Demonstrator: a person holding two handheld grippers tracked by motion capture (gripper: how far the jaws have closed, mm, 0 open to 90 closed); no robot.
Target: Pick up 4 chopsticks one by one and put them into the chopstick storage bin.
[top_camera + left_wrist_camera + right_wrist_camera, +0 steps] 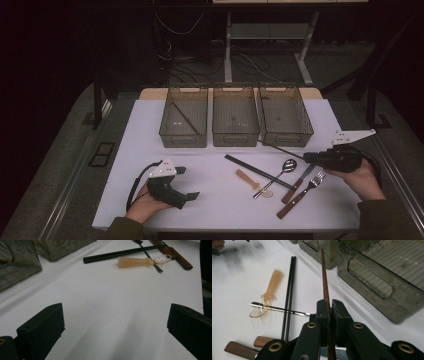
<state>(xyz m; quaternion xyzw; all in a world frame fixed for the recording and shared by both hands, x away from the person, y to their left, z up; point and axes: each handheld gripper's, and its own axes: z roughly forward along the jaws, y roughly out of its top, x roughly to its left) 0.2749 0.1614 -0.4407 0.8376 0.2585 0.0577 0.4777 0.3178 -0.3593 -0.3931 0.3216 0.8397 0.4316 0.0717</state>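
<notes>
Right gripper [330,308] fingers clamped on the brown chopstick [325,277], just in front of the right bin [285,114]; keep the stick level, clear the bin's front rim, then release inside; left gripper [113,322] fingers open and empty, well left of that bin.

a brown wood-grained chopstick [325,280], smoky clear plastic bins [235,120], a shiny metal spoon [280,175], a matt white tabletop [210,200].

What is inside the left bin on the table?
Inside the left bin a single thin dark stick lies slanted across the floor. The tinted near wall blurs the bottom edge, so anything small there cannot be seen.
</notes>
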